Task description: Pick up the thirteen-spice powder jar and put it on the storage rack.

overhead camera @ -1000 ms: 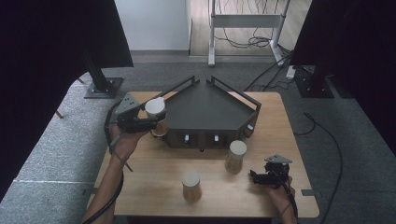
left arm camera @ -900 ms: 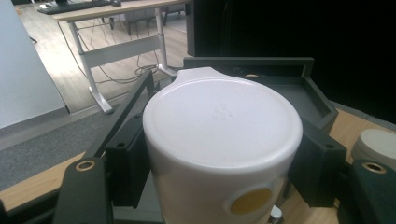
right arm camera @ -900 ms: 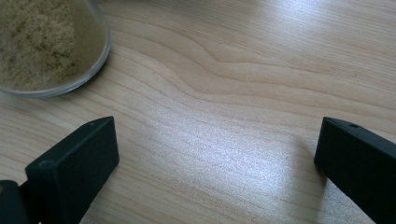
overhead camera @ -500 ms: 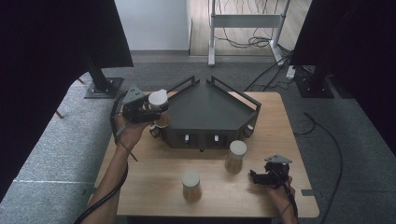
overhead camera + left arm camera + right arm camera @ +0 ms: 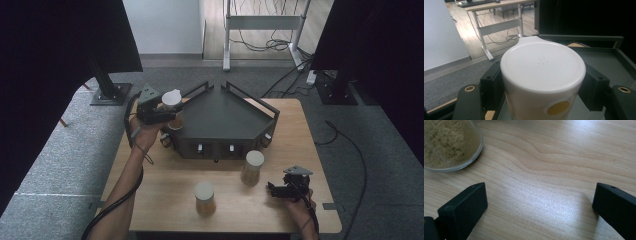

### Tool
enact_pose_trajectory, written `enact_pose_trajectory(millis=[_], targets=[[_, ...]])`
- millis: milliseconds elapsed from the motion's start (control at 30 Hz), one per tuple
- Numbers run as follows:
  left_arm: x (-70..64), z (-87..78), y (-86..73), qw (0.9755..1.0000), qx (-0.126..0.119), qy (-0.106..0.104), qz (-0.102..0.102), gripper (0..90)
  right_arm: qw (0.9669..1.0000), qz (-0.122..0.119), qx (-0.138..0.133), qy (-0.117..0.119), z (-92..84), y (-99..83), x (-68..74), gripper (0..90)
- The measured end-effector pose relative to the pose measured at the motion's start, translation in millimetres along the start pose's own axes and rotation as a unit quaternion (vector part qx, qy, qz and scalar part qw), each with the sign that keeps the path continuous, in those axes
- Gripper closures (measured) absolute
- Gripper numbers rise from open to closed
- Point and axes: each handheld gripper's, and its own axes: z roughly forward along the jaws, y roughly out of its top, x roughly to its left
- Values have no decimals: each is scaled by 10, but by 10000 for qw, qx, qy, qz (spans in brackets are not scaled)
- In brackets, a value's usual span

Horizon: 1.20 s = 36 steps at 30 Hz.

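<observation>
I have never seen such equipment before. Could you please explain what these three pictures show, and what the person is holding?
A person sits at a wooden table with a hand-held claw in each hand. One camera looks down from above; the other two ride on the claws. The left claw is shut on a white-lidded jar, held at the corner of a black tray stand. The right claw rests open on the table, holding nothing. Two more lidded jars stand in front.
</observation>
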Motion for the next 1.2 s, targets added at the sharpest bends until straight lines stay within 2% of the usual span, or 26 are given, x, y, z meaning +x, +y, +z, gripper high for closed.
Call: enact_pose_trajectory(millis=[267,767,933,1200], targets=[[9,133,4,9998,-18,150,-104,309,10000,9,-2,0,0,0,1,0],[-35,341,-36,9996,27,154,-249,308,10000,10,-2,1,0,0,1,0],[-71,395,-45,9995,124,207,-220,309,10000,4,-1,0,0,0,0,0],[-12,403,-90,9988,97,188,-444,306,10000,4,-1,2,0,0,0,0]])
